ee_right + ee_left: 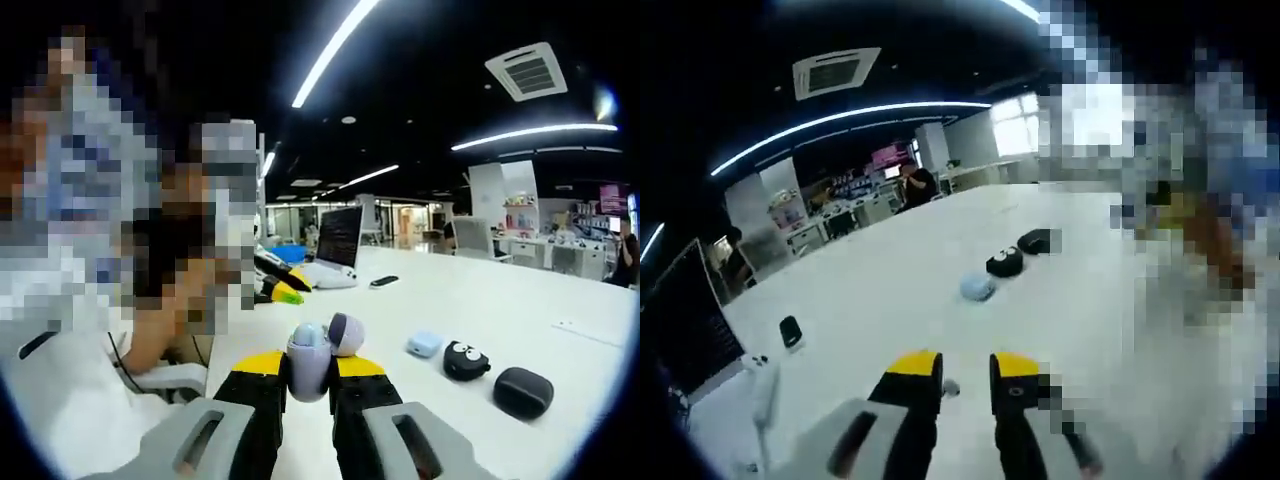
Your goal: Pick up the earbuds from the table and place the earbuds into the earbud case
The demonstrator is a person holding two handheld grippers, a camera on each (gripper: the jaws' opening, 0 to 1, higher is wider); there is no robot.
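Big white table [520,300] under me. My right gripper [309,372] pinches the open lilac earbud case [312,360], lid up, held above the table. My left gripper [966,370] has jaws a bit apart, w/ a tiny white earbud [951,387] between them.

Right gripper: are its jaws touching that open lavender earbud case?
Touching. In the right gripper view, the right gripper has the lavender case pinched between its yellow-tipped jaws, no gap on either side, lid flipped open.
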